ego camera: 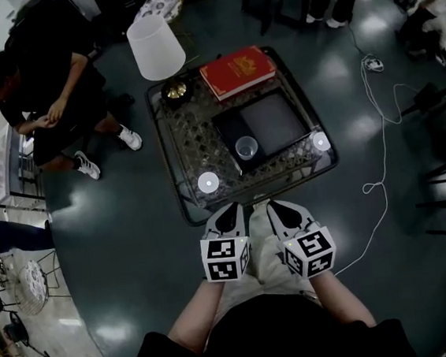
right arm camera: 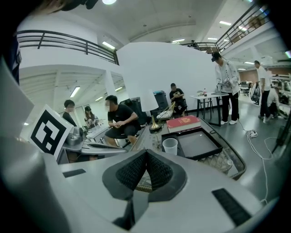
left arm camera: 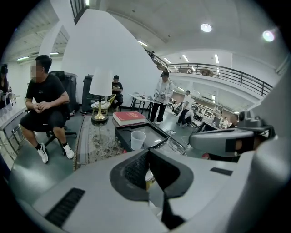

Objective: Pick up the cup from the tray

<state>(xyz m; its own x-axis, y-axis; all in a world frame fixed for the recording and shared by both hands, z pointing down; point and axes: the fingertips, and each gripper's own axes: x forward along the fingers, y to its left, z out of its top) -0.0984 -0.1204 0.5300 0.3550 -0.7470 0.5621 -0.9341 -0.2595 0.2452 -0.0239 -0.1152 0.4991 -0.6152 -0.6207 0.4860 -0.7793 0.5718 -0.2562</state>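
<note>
A clear plastic cup (ego camera: 246, 147) stands upright in the near left corner of a dark tray (ego camera: 276, 120) on the low table (ego camera: 183, 138). It also shows in the left gripper view as the cup (left arm camera: 137, 139) and in the right gripper view as the cup (right arm camera: 170, 146). My left gripper (ego camera: 228, 210) and right gripper (ego camera: 278, 205) hang side by side just off the table's near edge, short of the cup. Both are shut with nothing between the jaws.
A red book (ego camera: 237, 71) lies at the tray's far end, with a white-shaded brass lamp (ego camera: 156, 50) to its left. Two small round lights (ego camera: 208, 183) sit near the table's front edge. A seated person (ego camera: 49, 105) is at the left; a white cable (ego camera: 381, 141) trails on the floor at the right.
</note>
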